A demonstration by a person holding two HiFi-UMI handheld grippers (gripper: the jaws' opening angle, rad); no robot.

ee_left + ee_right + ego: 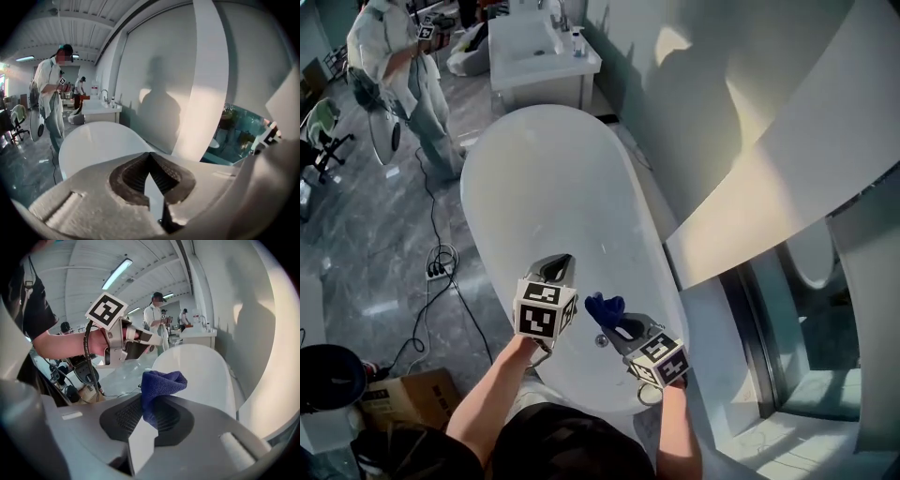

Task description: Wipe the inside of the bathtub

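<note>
- R claw (149, 404): shut tight on a blue cloth (161, 383). Pinched low down, w/ the top of it poking up out of the tips in a soft lump.
- Same in head view: R claw (617, 321) w/ the cloth (605, 307) at its tip, over the near end of the tub (544, 187), just up from the drain hole (601, 340). Can't tell if the cloth touches the tub.
- L claw (150, 154): shut too, both tips pressed together, nothing in btw.
- In head view, L claw (555, 264) just beside the R one, on its left, also over the tub's near end. Apart from the cloth, not touching it.
- Cloth: dark blue, fuzzy, all scrunched up, tiny next to the tub.
- Tub: white, long egg shape, smooth & shiny inside. Set on a grey stone-look floor (384, 244), w/ its right side near a white wall (694, 84).
- Farther off: a white sink counter (539, 47) past the tub's far end, and a person (398, 66) in light clothes standing left of it.
- On the floor left of the tub: a power strip (439, 270) w/ black cable. Cardboard box (403, 398) at bottom left.
</note>
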